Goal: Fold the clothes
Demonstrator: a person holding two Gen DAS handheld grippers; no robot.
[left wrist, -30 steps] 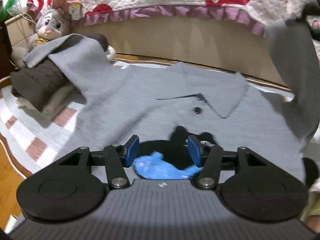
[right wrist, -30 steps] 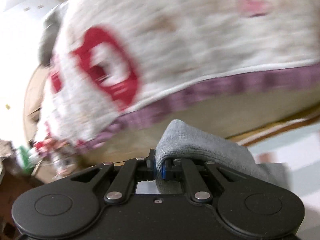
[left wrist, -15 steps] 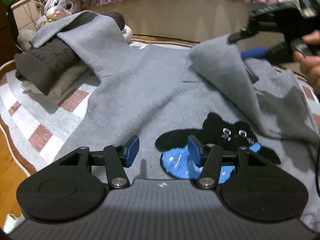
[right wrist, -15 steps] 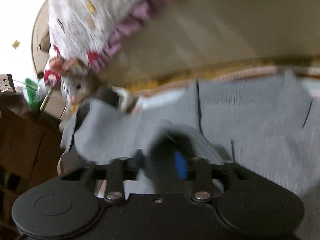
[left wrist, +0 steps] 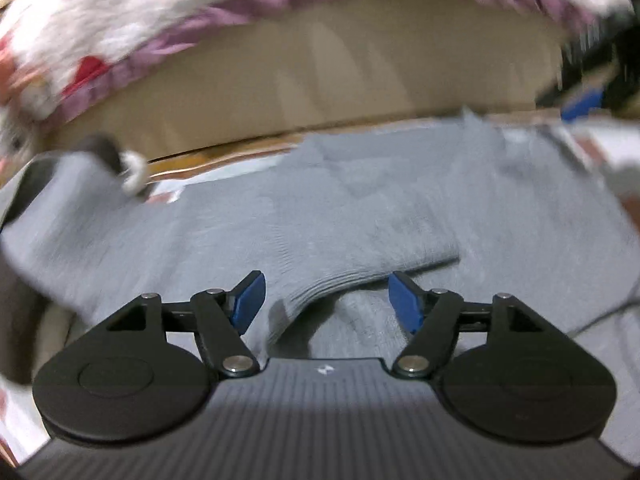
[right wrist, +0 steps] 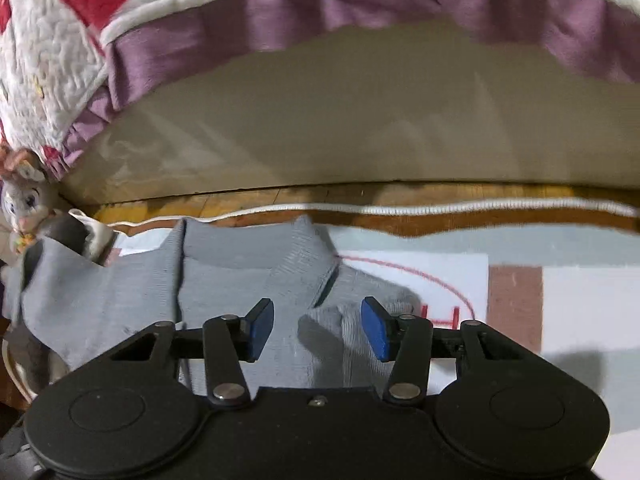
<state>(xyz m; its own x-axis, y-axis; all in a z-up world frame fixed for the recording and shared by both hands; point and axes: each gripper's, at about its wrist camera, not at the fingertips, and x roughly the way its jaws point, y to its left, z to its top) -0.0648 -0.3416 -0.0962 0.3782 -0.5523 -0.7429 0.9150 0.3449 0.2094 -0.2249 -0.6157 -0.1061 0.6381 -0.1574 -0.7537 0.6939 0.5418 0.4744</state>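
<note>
Left wrist view, blurred: left gripper (left wrist: 327, 300) stands with its blue pads spread, nothing between them. The grey sweater (left wrist: 360, 208) lies flat on the mat directly ahead and beneath, collar toward the far bed base (left wrist: 320, 80). One sleeve is laid across the chest; its ribbed cuff (left wrist: 332, 284) ends just ahead of the open jaws, running crosswise to the gripper's line of sight. The other sleeve (left wrist: 60, 208) trails away to the left over a dark bundle. The right gripper shows only as a dark blur at far right. Right wrist view, sharper: right gripper (right wrist: 317, 330) also spread wide and empty, low over the sweater's shoulder, a hump of knit (right wrist: 340, 320) lying between and just past the pads. Collar (right wrist: 296, 240) points toward the bed; the garment's long axis runs from the bed toward the grippers. The striped mat (right wrist: 560, 300) lies bare to the right. A plush rabbit (right wrist: 24, 200) sits at far left. Judgement: the outstretched sleeve lies leftward, so the left gripper is the nearer one to it.
</note>
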